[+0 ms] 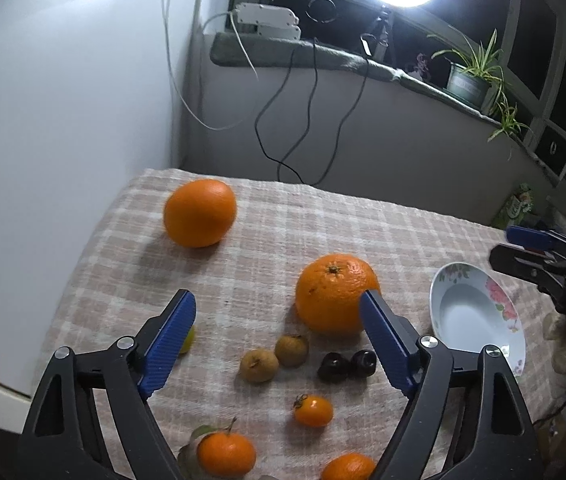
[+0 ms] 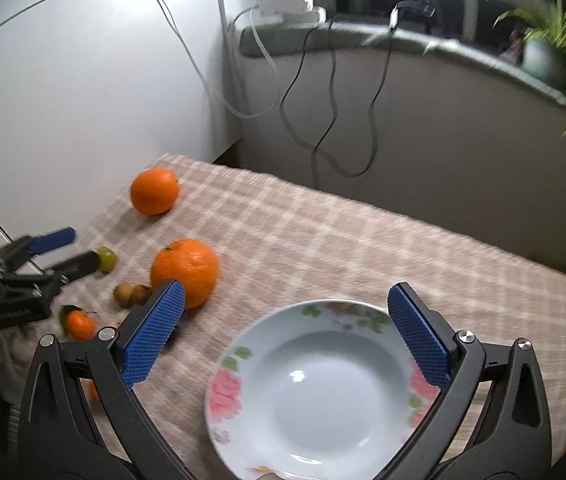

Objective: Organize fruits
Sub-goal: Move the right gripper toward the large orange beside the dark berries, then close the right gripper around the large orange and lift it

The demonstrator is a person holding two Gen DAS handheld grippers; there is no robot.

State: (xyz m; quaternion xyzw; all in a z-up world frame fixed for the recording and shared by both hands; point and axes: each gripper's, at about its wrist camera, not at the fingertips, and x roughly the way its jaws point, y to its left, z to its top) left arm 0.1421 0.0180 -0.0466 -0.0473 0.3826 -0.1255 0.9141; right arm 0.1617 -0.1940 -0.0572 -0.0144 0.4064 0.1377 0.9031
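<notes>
Hovering wide open and empty, left gripper over fruit, right gripper over plate.

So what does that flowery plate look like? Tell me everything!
The plate is a deep, glossy white dish, ceramic by its look, with pink roses and green leaves painted round its rim. Nothing lies in it. It sits upright on the checked tablecloth, apart from the fruit, between the open blue fingers of the right hand-held gripper, which look clear of it.
</notes>
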